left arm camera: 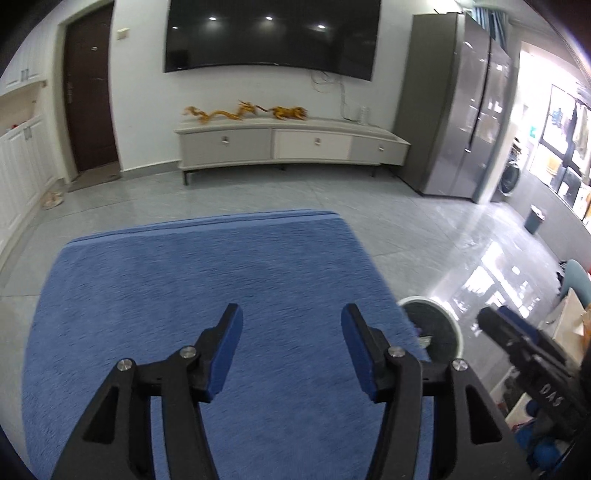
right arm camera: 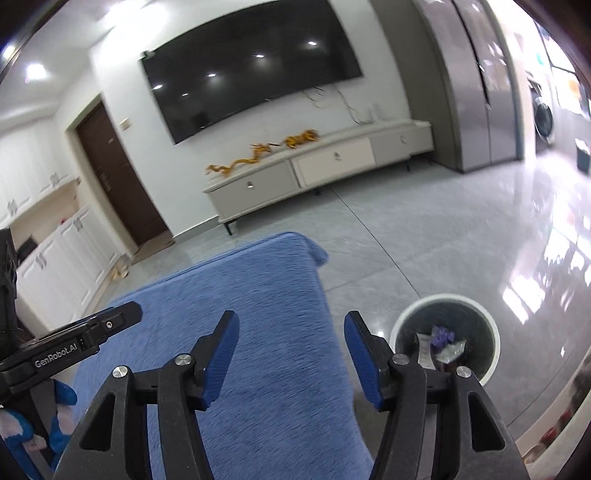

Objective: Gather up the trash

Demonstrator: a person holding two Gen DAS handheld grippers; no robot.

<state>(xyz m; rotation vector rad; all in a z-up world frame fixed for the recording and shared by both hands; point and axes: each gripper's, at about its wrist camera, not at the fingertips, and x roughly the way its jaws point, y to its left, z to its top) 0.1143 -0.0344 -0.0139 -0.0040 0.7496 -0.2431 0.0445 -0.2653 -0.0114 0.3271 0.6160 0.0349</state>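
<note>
A round waste bin (right arm camera: 445,338) with a white rim stands on the tiled floor just right of the blue rug (right arm camera: 236,314). Inside it lie crumpled wrappers and a purple scrap (right arm camera: 441,343). My right gripper (right arm camera: 291,354) hovers open over the rug's right part, left of the bin, with nothing between its blue pads. My left gripper (left arm camera: 291,349) is open too, above the rug (left arm camera: 207,295), and holds nothing. In the left wrist view the bin (left arm camera: 434,328) peeks out beyond the rug's right edge, and the right gripper (left arm camera: 524,350) shows as a black shape at the right.
A low white TV cabinet (left arm camera: 291,144) with golden dragon figures stands under a wall TV (left arm camera: 273,35). A grey fridge (left arm camera: 458,107) is at the right, a dark door (left arm camera: 90,88) at the left. A small dark bin (left arm camera: 535,219) sits far right. A blue-gloved hand (right arm camera: 22,439) shows low left.
</note>
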